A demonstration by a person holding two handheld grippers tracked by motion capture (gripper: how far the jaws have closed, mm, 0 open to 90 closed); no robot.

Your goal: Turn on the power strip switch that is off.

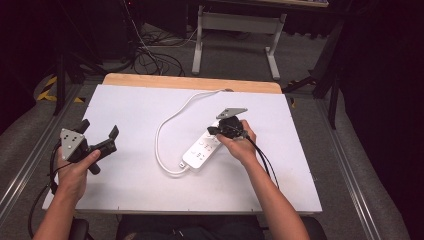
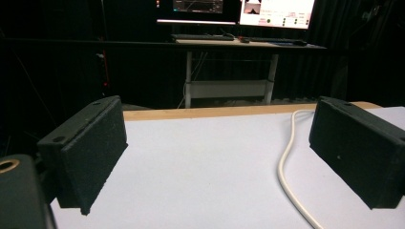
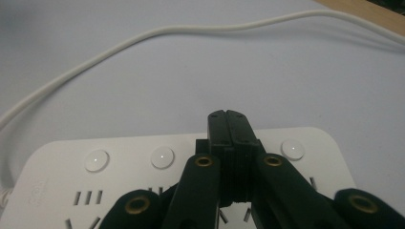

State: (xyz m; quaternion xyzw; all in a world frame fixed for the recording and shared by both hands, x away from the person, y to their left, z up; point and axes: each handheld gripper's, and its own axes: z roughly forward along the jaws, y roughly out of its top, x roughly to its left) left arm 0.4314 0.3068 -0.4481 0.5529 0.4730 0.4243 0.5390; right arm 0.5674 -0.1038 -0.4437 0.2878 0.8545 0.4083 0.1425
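On the white table (image 1: 125, 190), a white power strip (image 1: 201, 150) is seen lying near the middle, its white cord (image 1: 165, 125) looped away toward the far edge. The right gripper (image 1: 220, 131) is held just over the strip's far end, its fingers (image 3: 229, 126) pressed together with nothing between them. The left gripper (image 1: 100, 131) is held well apart at the left, fingers (image 2: 90, 148) spread wide and empty.
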